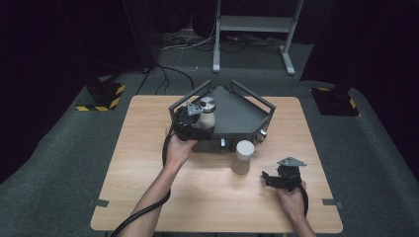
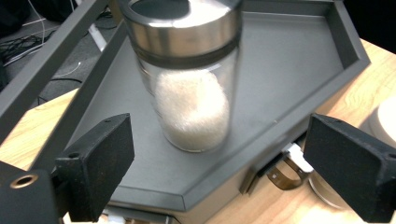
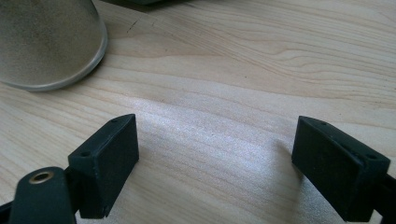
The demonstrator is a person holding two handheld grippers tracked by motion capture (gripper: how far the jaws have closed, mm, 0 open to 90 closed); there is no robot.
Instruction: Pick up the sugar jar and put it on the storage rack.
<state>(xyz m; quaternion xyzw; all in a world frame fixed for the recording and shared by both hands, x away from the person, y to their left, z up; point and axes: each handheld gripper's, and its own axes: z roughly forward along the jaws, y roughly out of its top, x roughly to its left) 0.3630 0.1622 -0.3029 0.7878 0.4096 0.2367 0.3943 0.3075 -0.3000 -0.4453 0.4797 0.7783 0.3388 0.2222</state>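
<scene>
A glass jar (image 1: 207, 112) with a steel lid and white powder stands upright in the left part of a dark grey tray (image 1: 237, 116). In the left gripper view this jar (image 2: 191, 93) sits on the tray floor (image 2: 289, 70) just beyond my open jaws, with neither pad touching it. My left gripper (image 1: 197, 122) (image 2: 219, 172) hovers at the tray's front left edge. A second jar (image 1: 243, 156) with a pale lid stands on the wooden table in front of the tray. My right gripper (image 1: 267, 178) (image 3: 217, 158) rests low over the table to its right, open and holding nothing.
The tray has raised rails (image 1: 190, 96) along its sides and a metal clasp (image 2: 292, 165) on its front wall. The second jar's base (image 3: 46, 42) appears at the upper left of the right gripper view. Bare wooden tabletop (image 1: 148, 163) spreads left and front.
</scene>
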